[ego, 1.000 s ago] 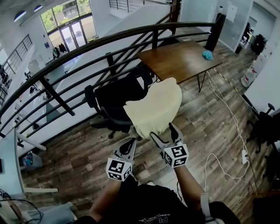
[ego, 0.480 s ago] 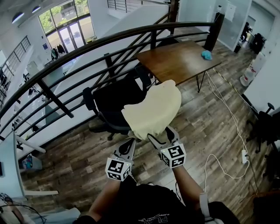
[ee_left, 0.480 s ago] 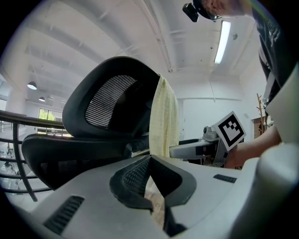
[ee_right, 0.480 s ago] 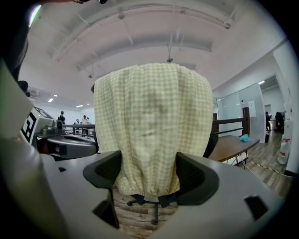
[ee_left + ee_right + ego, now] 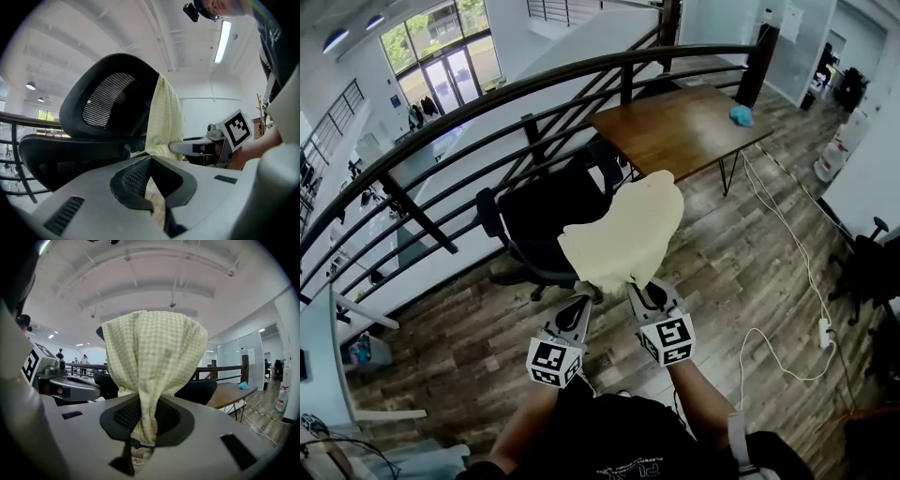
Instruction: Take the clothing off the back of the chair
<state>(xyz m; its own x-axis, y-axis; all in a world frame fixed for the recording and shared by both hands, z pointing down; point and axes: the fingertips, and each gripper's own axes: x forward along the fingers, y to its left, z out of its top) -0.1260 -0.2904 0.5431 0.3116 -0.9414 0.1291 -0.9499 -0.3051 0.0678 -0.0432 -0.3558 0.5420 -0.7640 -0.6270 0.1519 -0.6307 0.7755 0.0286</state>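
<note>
Right gripper view shows the right gripper [image 5: 143, 434] with its fingers just drawn closed on the bunched lower edge of the pale yellow checked clothing [image 5: 154, 348], the cloth pinched between them. The clothing hangs draped over the back of the black chair [image 5: 539, 211], on the side facing the person. The left gripper [image 5: 573, 319], low beside the chair back, has its fingers pressed together on nothing. I'd judge the pull should go upward, clear over the top of the chair back, before drawing away, or the cloth may snag there.
</note>
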